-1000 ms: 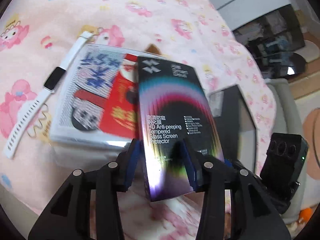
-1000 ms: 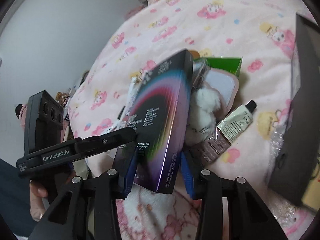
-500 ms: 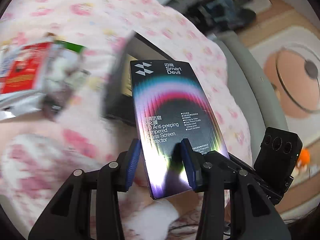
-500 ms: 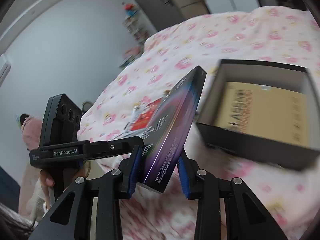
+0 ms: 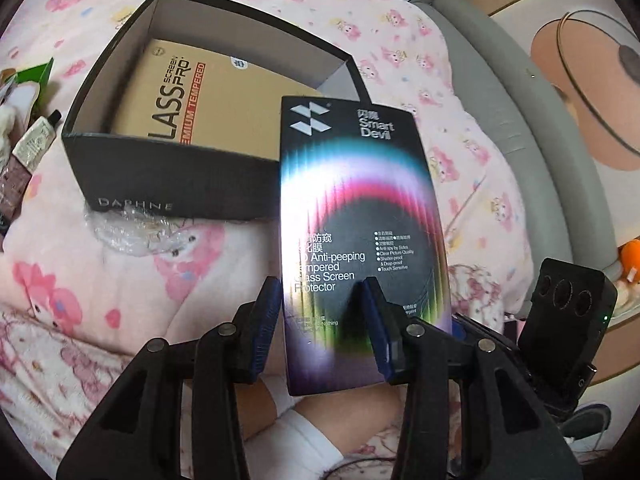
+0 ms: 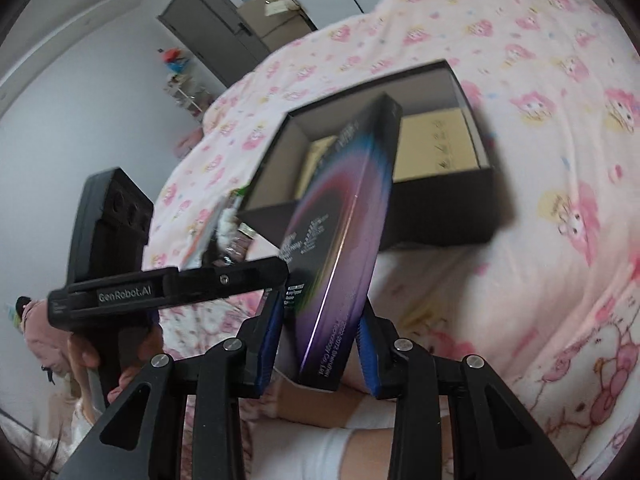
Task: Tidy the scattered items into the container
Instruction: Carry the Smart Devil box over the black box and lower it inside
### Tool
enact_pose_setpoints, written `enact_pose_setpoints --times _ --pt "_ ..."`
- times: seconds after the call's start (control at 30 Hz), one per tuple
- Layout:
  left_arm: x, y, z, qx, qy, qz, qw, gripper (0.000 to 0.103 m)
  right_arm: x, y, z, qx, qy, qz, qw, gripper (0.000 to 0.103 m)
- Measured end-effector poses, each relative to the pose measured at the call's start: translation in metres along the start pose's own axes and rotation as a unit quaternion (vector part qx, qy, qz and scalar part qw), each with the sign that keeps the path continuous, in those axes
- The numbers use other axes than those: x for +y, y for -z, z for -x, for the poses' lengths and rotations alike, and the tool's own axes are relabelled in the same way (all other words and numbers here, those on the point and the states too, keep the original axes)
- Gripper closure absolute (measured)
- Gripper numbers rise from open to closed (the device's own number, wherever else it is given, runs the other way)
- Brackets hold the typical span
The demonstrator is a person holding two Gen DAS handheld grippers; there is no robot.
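Both tools, left tool [image 5: 322, 326] and right tool [image 6: 320, 346], gripped one screen protector box [image 5: 360, 232] at its near end; its long axis pointed forward over the open black container [image 5: 168, 184] on the bed [image 5: 400, 24].

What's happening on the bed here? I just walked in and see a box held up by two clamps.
A person is tidying loose items into the black Daphne box. Both the left tongs and the right tongs are clamped on the Smart Devil screen protector box, holding it just in front of the container. A tan Glass Pro screen protector package already lies inside. A hand cream tube sits on the pink blanket.
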State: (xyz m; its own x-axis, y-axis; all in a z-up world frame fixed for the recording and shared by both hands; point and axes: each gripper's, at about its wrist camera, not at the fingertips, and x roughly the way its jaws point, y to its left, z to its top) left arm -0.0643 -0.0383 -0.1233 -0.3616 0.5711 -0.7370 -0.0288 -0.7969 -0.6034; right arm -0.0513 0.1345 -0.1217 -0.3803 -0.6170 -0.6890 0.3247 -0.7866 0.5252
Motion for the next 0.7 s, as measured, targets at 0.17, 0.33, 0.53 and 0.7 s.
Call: enact_pose_setpoints --times 0.17,0.33,0.53,0.7 --pt "-0.004 -0.007 -0.014 -0.006 -0.028 0.0 0.9996 0.061 -0.019 -0.002 -0.015 0.014 -0.005 -0.012 1.0 0.072" --pt "-0.011 -0.015 -0.021 -0.014 -0.038 -0.004 0.9992 0.061 -0.037 -0.01 -0.02 0.022 -0.008 -0.021 1.0 0.071" --pt "-0.02 -0.022 -0.033 -0.013 -0.06 -0.023 0.9978 0.061 -0.054 -0.022 -0.022 0.013 -0.019 -0.032 0.999 0.069" --pt "-0.012 -0.019 -0.041 -0.015 -0.056 -0.023 0.9981 0.061 -0.072 -0.018 -0.039 0.038 -0.019 -0.054 0.998 0.064"
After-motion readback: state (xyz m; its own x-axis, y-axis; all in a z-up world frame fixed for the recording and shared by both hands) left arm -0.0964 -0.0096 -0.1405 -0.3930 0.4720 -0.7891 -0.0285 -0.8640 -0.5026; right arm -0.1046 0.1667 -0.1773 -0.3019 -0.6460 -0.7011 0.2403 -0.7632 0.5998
